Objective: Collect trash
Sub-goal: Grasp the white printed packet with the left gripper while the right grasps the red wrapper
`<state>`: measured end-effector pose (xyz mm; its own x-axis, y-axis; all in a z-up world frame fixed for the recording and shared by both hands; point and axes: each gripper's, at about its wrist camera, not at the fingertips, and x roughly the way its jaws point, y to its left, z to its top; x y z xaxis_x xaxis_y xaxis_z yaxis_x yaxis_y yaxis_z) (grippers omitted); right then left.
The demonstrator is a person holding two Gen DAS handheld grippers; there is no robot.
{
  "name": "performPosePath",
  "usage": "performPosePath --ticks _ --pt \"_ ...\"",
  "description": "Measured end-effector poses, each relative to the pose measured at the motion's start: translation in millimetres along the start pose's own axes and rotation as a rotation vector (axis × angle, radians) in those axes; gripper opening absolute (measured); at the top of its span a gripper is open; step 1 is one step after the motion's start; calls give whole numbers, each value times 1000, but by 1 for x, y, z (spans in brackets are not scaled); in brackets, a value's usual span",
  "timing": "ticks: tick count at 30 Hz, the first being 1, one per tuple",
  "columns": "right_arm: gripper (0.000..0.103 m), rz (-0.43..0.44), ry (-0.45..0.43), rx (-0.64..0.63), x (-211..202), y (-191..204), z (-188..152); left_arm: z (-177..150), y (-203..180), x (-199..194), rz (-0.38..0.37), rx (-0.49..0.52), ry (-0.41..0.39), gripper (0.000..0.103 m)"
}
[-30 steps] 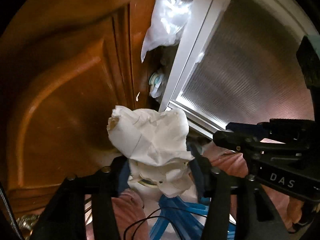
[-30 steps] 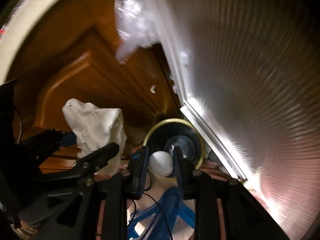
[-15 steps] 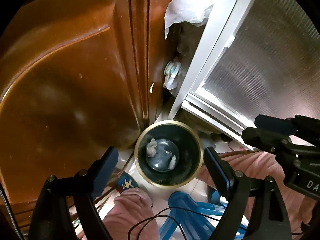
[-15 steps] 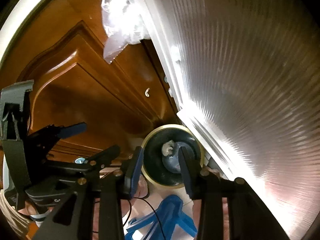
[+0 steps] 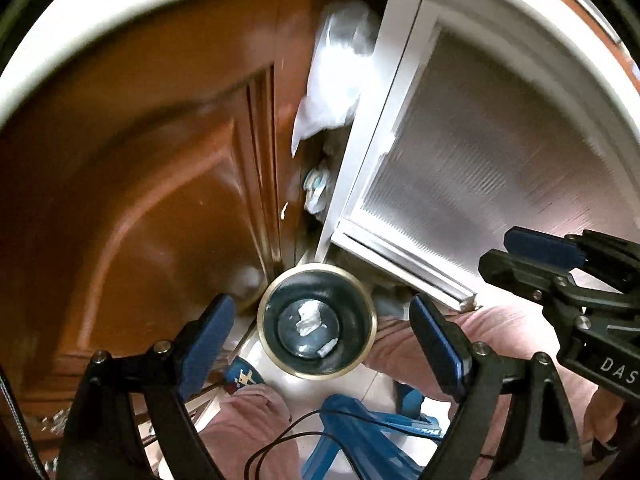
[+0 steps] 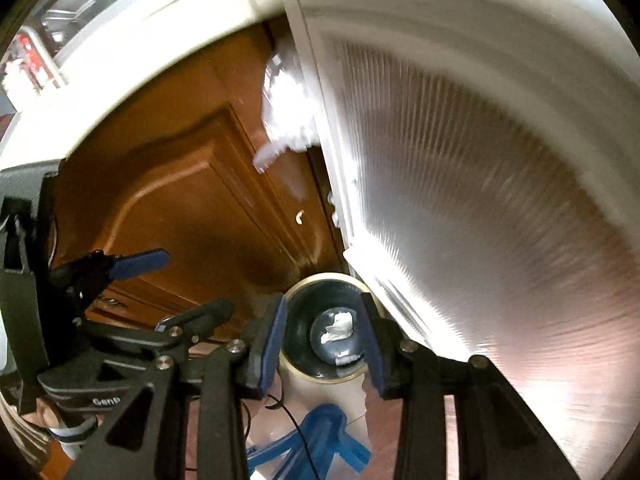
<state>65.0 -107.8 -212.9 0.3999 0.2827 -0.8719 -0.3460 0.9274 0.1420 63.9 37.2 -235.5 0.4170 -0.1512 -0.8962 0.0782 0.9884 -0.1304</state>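
Both sets of jaws stand spread and empty, the left gripper (image 5: pixel 320 344) wider than the right gripper (image 6: pixel 324 344), above the bin (image 5: pixel 266 300) at lower centre, where crumpled paper (image 5: pixel 309 316) lies: light, soft, pinchable anywhere.

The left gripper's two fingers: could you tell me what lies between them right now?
Nothing is held. In the left wrist view the left gripper stands open, and through the gap shows the bin below, with white scraps at its bottom.
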Motion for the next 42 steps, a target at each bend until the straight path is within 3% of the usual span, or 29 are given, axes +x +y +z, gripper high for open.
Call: performPosePath --ticks 12,19,27,32,42 --pt "37 14 -118 -56 -69 7 -2 3 -19 -90 -60 -40 -101 88" --pt "37 27 -191 -68 -114 5 -4 24 -38 -138 -85 34 -159 88" --pt "37 -27 -316 -30 -165 -20 27 85 -69 -178 -108 72 -231 88" --pt "37 -109 -390 -9 -184 -46 59 128 -87 -187 -159 107 -252 88" --pt "37 -187 -485 171 -185 -132 142 226 -118 -133 -310 109 -207 88"
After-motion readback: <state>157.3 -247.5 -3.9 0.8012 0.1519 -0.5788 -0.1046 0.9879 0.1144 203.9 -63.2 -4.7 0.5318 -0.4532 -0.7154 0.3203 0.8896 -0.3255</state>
